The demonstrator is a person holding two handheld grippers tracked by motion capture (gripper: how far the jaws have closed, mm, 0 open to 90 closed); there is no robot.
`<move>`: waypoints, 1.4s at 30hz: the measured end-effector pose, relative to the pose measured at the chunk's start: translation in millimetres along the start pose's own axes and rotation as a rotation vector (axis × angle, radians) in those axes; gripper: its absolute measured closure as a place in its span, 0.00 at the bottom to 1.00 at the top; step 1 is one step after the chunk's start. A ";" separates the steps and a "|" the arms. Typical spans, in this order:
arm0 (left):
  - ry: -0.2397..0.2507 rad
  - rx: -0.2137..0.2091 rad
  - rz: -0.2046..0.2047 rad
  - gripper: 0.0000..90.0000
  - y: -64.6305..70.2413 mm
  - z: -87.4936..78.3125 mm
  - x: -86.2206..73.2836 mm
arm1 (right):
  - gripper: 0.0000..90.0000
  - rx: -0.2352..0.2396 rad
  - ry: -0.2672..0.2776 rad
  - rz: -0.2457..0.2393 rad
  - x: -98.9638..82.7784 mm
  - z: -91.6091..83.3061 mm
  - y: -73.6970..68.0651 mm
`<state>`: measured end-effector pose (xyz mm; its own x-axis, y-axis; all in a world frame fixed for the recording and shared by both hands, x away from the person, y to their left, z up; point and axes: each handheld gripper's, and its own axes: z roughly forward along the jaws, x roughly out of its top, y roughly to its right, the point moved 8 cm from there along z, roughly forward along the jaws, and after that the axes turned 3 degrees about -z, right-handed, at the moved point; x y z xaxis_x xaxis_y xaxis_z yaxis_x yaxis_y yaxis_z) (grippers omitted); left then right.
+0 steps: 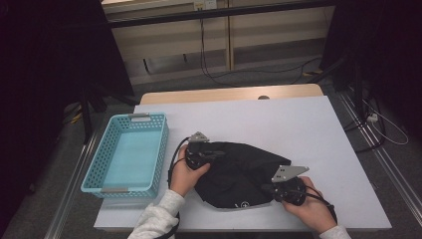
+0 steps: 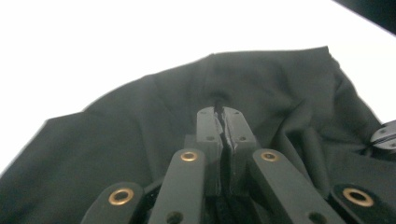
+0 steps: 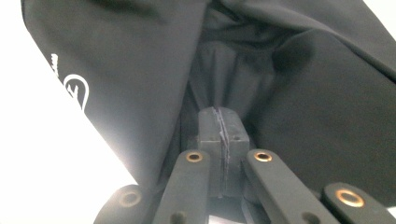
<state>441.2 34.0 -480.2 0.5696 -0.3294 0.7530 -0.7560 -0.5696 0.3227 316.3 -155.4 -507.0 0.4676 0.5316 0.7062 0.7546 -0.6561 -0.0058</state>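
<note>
On the white table, right of the blue basket, the left gripper and right gripper each clamp the black garment, jaws pinched tight on its fabric.

From my remote station I see a white worktop. At its nine o'clock side lies a light blue perforated basket with grey handles, long side running twelve to six. Beyond the twelve o'clock edge, black cables trail across grey floor below pale cabinet panels.
</note>
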 end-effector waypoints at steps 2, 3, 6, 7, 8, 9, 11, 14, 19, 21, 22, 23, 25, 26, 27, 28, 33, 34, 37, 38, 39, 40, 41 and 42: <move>0.038 0.015 -0.017 0.96 -8.0 -11.7 4.3 | 1.00 -0.020 -0.008 -0.004 -1.8 -2.8 5.7; 0.055 0.023 -0.033 0.96 -12.6 -17.8 5.8 | 1.00 -0.023 -0.013 0.003 -3.1 -4.3 8.4; 0.094 0.050 -0.064 0.96 -26.3 -34.5 7.8 | 1.00 -0.067 -0.015 0.011 -6.0 -8.3 20.6; 0.103 0.056 -0.074 0.96 -29.9 -39.0 7.8 | 1.00 -0.076 -0.012 0.018 -6.5 -9.4 24.4; 0.109 0.069 -0.082 0.96 -33.6 -43.6 7.3 | 1.00 -0.089 -0.006 0.022 -6.6 -10.5 28.3; 0.117 0.079 -0.091 0.96 -36.4 -47.8 7.0 | 1.00 -0.109 0.003 0.022 -6.6 -11.7 32.4; 0.124 0.084 -0.104 0.96 -38.7 -53.7 6.3 | 1.00 -0.132 0.009 0.024 -7.2 -13.7 38.6; 0.093 0.084 -0.085 0.96 -31.8 -51.0 1.5 | 0.99 -0.105 0.036 0.031 -5.9 -13.9 37.7; 0.060 0.072 -0.041 0.96 -16.5 -39.6 0.9 | 0.87 -0.070 0.060 0.032 -1.2 -10.8 31.2; 0.046 0.075 -0.028 0.96 -14.1 -37.6 -0.1 | 0.82 -0.072 0.084 0.029 3.9 -11.2 28.5; 0.047 0.079 -0.027 0.95 -13.8 -37.2 -0.1 | 0.79 -0.058 0.100 0.026 6.8 -11.0 25.8; 0.049 0.077 -0.030 0.95 -13.6 -36.9 0.3 | 0.75 -0.039 0.112 0.031 9.1 -10.1 22.3; 0.058 0.073 -0.035 0.94 -13.8 -37.3 1.9 | 0.70 -0.006 0.105 0.042 10.1 -5.4 14.5; 0.061 0.074 -0.035 0.94 -14.4 -37.7 2.8 | 0.70 0.008 0.097 0.028 9.8 -2.7 10.3; 0.063 0.073 -0.035 0.94 -14.6 -38.2 3.7 | 0.70 0.024 0.093 0.021 9.8 -0.4 6.6; 0.067 0.072 -0.038 0.93 -14.5 -38.5 4.6 | 0.70 0.034 0.089 0.020 10.2 1.4 3.9; 0.144 0.100 0.004 0.58 -11.0 -36.8 17.2 | 0.69 0.035 0.108 -0.018 16.4 3.3 -4.4; 0.150 0.097 0.025 0.51 -8.2 -35.4 19.6 | 0.69 0.048 0.107 -0.025 16.3 4.7 -7.0; 0.151 0.091 0.049 0.46 -3.1 -31.9 25.3 | 0.73 0.074 0.090 -0.034 15.6 9.1 -13.8; 0.156 0.079 0.054 0.46 -1.7 -30.4 26.7 | 0.74 0.084 0.084 -0.042 15.4 10.4 -16.4; 0.155 0.067 0.053 0.45 -0.1 -28.4 27.5 | 0.75 0.091 0.076 -0.052 15.0 11.4 -18.7; 0.138 0.054 0.053 0.46 1.1 -26.2 27.1 | 0.78 0.091 0.067 -0.058 14.3 12.0 -20.5; 0.123 0.040 0.053 0.49 2.7 -23.8 26.6 | 0.81 0.102 0.062 -0.063 14.0 12.0 -22.5; 0.122 0.034 0.056 0.49 4.2 -21.3 27.0 | 0.93 0.121 0.063 -0.060 14.2 10.7 -24.1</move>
<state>446.5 38.7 -446.3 0.4821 -0.2686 0.8339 -0.7726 -0.5792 0.2601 309.7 -126.3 -504.4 0.3931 0.5306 0.7510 0.8320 -0.5529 -0.0449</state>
